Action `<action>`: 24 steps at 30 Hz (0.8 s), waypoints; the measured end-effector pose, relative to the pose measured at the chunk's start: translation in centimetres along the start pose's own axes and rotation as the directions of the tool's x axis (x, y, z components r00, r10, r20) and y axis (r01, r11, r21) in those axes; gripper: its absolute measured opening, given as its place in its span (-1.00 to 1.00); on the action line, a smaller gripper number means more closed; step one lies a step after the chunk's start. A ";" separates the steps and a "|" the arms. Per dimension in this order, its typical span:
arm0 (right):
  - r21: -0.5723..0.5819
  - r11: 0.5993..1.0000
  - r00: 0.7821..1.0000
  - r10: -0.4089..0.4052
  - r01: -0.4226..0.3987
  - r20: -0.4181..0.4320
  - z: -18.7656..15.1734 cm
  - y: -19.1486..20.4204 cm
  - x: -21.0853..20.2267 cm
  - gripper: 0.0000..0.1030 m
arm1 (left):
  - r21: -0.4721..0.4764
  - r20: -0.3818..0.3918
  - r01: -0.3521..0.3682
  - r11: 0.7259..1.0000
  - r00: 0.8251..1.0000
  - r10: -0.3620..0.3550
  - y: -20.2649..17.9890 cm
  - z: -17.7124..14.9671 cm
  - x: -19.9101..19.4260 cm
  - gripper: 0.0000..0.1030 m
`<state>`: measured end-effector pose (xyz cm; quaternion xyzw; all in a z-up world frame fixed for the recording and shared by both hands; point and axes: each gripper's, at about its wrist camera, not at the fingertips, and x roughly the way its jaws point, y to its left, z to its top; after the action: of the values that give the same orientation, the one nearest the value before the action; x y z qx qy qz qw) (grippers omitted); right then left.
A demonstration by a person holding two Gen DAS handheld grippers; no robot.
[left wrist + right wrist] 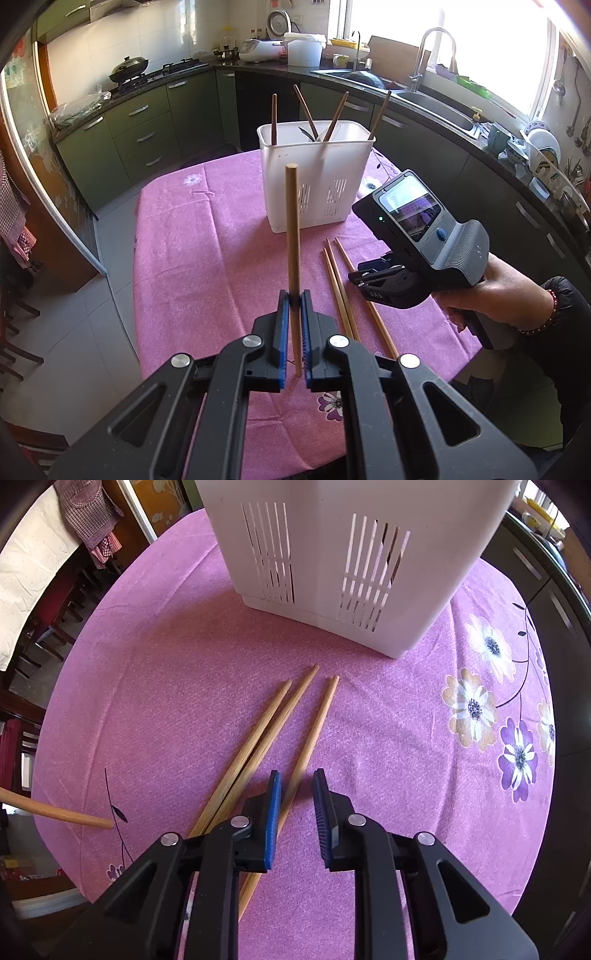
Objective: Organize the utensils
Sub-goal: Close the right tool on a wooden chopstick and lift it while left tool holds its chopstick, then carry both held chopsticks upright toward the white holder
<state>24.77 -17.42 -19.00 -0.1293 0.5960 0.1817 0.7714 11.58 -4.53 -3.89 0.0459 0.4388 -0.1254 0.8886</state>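
In the left wrist view, one chopstick [293, 236] is pinched upright by the left gripper [294, 314], short of the white holder [314, 184], where four utensils already stand. In the right wrist view, three chopsticks [258, 746] lie just before the holder; the rightmost chopstick [310, 746] is straddled by the right gripper [295, 794], its pads spread and not yet pressing.

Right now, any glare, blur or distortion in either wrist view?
Left wrist view: the window is blown out white, fisheye bends the counter edge, and the held chopstick is sharp. Right wrist view: even light, the chopstick between the right tool pads is motion-smeared there, and the white caddy bulges.
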 end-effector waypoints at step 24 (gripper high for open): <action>0.033 0.999 0.875 0.008 -0.027 0.485 -8.2 -3.9 -17.6 -0.87 | -0.010 0.000 -0.022 1.000 1.000 0.022 0.4 -0.3 -0.4 -0.87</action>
<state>15.42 -26.56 -4.18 -0.0594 0.3885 0.2038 0.8967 11.24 -4.00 -3.79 0.0461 0.4390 -0.1134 0.8901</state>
